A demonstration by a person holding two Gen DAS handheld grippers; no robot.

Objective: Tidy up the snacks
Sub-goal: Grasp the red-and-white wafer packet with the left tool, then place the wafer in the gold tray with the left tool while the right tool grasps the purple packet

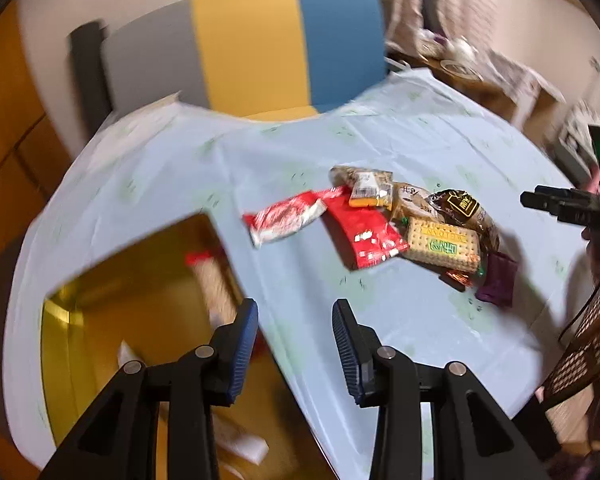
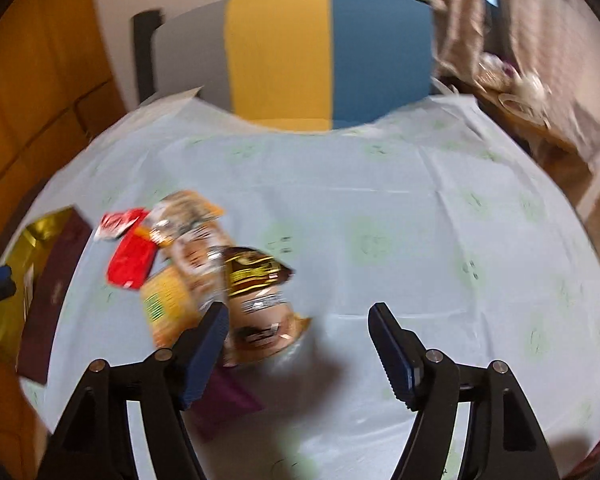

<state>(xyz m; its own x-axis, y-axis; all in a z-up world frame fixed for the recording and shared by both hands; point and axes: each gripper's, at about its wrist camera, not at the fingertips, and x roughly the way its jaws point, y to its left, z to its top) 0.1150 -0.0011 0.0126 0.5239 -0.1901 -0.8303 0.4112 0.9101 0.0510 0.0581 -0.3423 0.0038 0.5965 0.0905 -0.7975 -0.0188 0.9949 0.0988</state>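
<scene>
Left claw (image 1: pixel 295 322): jaws partly apart, nothing between them. A gold box (image 1: pixel 140 280) lies directly below and left of it. Right claw (image 2: pixel 298 326): jaws wide, empty. The snacks (image 2: pixel 204 276) lie piled on the table (image 2: pixel 420 240), ahead and left of the right claw, a purple packet (image 2: pixel 224 400) nearest.

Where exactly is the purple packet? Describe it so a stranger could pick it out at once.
Start at the pale blue tablecloth and find the snack pile in its middle. The purple packet lies flat at the pile's near right edge, beside the cracker pack. It is the only plain dark purple wrapper there.
</scene>
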